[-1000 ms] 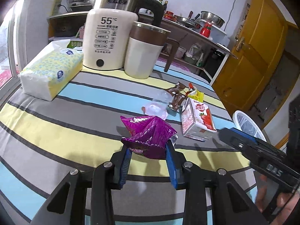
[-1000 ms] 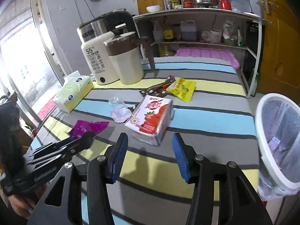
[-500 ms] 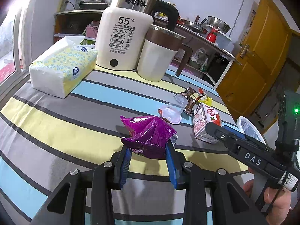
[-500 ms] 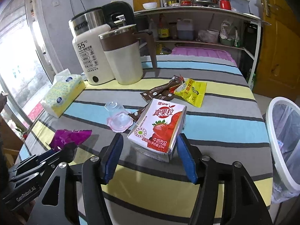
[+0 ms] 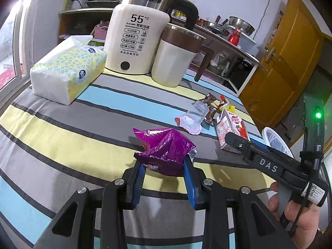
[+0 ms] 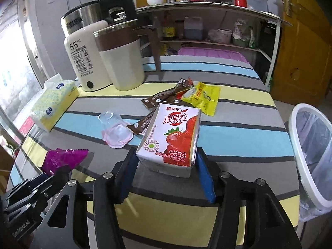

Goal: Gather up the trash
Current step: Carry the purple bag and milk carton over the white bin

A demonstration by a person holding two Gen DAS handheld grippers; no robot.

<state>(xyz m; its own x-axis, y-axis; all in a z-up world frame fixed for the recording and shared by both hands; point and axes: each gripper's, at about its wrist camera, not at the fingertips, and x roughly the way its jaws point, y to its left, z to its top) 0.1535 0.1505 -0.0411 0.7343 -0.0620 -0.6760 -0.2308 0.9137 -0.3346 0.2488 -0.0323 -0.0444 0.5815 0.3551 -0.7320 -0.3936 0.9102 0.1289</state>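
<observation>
My left gripper (image 5: 164, 166) is shut on a crumpled purple snack wrapper (image 5: 164, 147), held just above the striped tablecloth. The wrapper also shows in the right wrist view (image 6: 64, 157). A strawberry milk carton (image 6: 172, 137) lies on the table between the blue pads of my right gripper (image 6: 166, 166), which is open around it; the carton also shows in the left wrist view (image 5: 232, 128). A clear plastic cup (image 6: 116, 130), brown sachets (image 6: 161, 99) and a yellow packet (image 6: 201, 97) lie beyond. A white trash bin (image 6: 311, 151) with a liner stands off the table's right edge.
A white kettle (image 5: 134, 43), a cream and brown jug (image 5: 176, 60) and a tissue pack (image 5: 68, 72) stand at the back left of the table. Shelves with kitchenware and a yellow door (image 5: 286, 68) lie behind.
My right gripper has moved forward until the milk carton sits between its pads. My left gripper keeps its hold on the purple wrapper and has swung slightly left.
</observation>
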